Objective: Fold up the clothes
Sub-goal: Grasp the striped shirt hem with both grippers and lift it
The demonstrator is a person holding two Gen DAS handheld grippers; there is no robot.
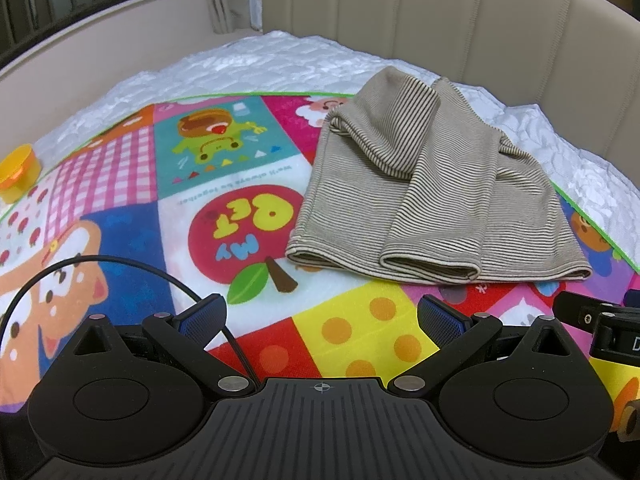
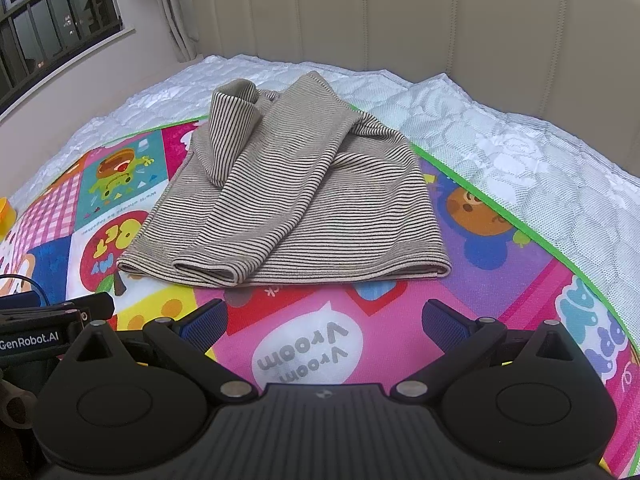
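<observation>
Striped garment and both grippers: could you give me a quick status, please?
Left gripper open, empty. Right gripper open, empty. Striped garment partly folded on play mat, sleeves crossed over it. Nothing in the way.

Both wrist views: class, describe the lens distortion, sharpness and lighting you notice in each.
Left wrist view: fisheye bends the green mat edge and headboard into arcs; the striped garment is sharp, evenly lit, with only soft shadow under its hem. Right wrist view: same bowing; the white mattress cover shows mild sheen; the window is dark.
</observation>
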